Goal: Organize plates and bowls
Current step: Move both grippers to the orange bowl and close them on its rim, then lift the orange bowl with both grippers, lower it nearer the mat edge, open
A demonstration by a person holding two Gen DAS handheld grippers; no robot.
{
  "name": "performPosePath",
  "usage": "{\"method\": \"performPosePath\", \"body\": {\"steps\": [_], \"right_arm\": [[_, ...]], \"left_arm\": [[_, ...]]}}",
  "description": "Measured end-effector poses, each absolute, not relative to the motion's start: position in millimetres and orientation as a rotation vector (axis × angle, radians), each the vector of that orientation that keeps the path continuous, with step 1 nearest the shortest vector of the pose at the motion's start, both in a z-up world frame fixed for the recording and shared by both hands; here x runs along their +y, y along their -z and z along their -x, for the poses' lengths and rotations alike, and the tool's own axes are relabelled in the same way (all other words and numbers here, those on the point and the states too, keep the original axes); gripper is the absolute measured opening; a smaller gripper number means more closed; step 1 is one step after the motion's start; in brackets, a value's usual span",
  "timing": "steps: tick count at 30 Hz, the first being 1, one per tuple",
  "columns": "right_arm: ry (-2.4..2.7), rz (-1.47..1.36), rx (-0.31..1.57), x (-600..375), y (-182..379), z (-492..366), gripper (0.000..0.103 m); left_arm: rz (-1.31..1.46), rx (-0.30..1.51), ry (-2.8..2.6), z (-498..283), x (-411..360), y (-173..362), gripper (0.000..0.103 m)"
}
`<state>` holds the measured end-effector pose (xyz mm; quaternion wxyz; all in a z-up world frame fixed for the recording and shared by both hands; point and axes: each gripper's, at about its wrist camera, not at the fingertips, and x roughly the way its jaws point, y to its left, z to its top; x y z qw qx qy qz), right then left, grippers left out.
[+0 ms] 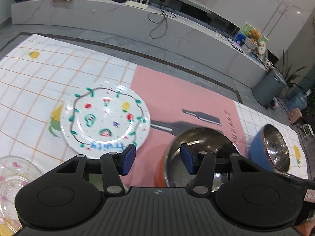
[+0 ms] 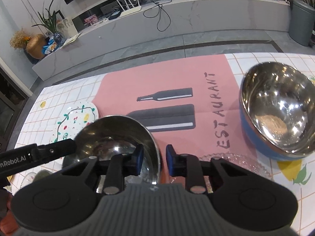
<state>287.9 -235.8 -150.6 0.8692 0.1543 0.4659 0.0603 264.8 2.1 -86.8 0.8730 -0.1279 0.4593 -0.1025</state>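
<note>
Left wrist view: the left gripper (image 1: 158,160) hangs with jaws apart, nothing between them, its right pad inside the orange bowl (image 1: 198,147), perhaps to steady it. The painted plate (image 1: 105,118) lies toward the surface's (image 1: 29,74) far edge; the blue bowl (image 1: 271,147) sits tilted near the right edge.

Right wrist view: the right gripper (image 2: 154,162) straddles the orange bowl's (image 2: 116,137) rim, pads close beside the wall; a firm clamp I cannot confirm. Likely it will be nested in the blue bowl (image 2: 279,110).

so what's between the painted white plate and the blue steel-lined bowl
The orange-sided steel bowl sits between the plate and blue bowl, on the pink mat; right wrist view.
</note>
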Motion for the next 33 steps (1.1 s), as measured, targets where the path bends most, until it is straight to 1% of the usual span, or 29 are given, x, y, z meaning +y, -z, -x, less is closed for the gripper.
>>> {"method": "performPosePath", "body": {"steps": [2, 3, 4, 5, 7, 8, 9, 10, 11, 12, 13, 14, 16, 19, 24, 29, 33], "right_arm": [[-0.123, -0.346, 0.981, -239.5, 151.5, -286.5, 0.027], [-0.119, -0.353, 0.982, -240.8, 151.3, -285.2, 0.027], [-0.115, -0.358, 0.983, -242.2, 151.2, -283.9, 0.027], [-0.112, -0.364, 0.983, -243.5, 151.2, -282.2, 0.027], [-0.115, -0.381, 0.988, -245.0, 150.3, -278.4, 0.027], [-0.117, -0.388, 0.99, -245.4, 149.7, -276.6, 0.027], [-0.117, -0.392, 0.99, -245.5, 149.1, -274.9, 0.027], [-0.116, -0.391, 0.988, -244.9, 148.0, -272.6, 0.024], [-0.115, -0.39, 0.985, -244.4, 147.0, -271.1, 0.021], [-0.116, -0.391, 0.983, -244.1, 146.3, -269.9, 0.016], [-0.113, -0.39, 0.984, -243.5, 145.5, -269.5, 0.015], [-0.105, -0.383, 0.985, -243.1, 144.8, -269.5, 0.014], [-0.091, -0.376, 0.99, -242.9, 143.4, -269.1, 0.007], [-0.1, -0.405, 0.992, -246.0, 138.8, -266.4, 0.007], [-0.114, -0.388, 0.951, -244.1, 109.9, -246.9, 0.007], [-0.15, -0.38, 0.93, -240.6, 78.8, -210.8, 0.006], [-0.187, -0.388, 0.946, -231.9, 66.2, -173.7, 0.006]], "left_arm": [[0.267, 0.969, 0.237, -262.9, -2.4, 88.8, 0.057], [0.266, 0.973, 0.248, -262.3, -5.3, 89.8, 0.054], [0.265, 0.979, 0.26, -261.3, -8.0, 90.4, 0.049], [0.263, 0.983, 0.267, -261.3, -9.8, 90.9, 0.046], [0.252, 0.988, 0.268, -260.2, -12.8, 91.1, 0.035], [0.241, 0.988, 0.261, -259.6, -14.2, 91.0, 0.033], [0.23, 0.989, 0.251, -259.6, -14.8, 90.8, 0.027], [0.221, 0.992, 0.238, -259.5, -15.0, 90.6, 0.02], [0.217, 0.998, 0.225, -259.7, -14.6, 90.7, 0.015], [0.215, 1.002, 0.214, -259.6, -14.0, 90.4, 0.009], [0.22, 1.005, 0.21, -259.6, -12.6, 90.3, 0.006], [0.223, 1.006, 0.21, -259.0, -11.5, 90.0, 0.006], [0.226, 0.995, 0.196, -255.5, -9.6, 86.9, 0.006], [0.227, 0.972, 0.196, -246.4, -7.9, 74.6, 0.006], [0.234, 0.937, 0.187, -221.5, -5.6, 42.8, 0.006], [0.238, 0.897, 0.168, -176.3, 3.0, 11.7, 0.006], [0.236, 0.903, 0.139, -138.2, 13.0, 3.4, 0.007]]}}
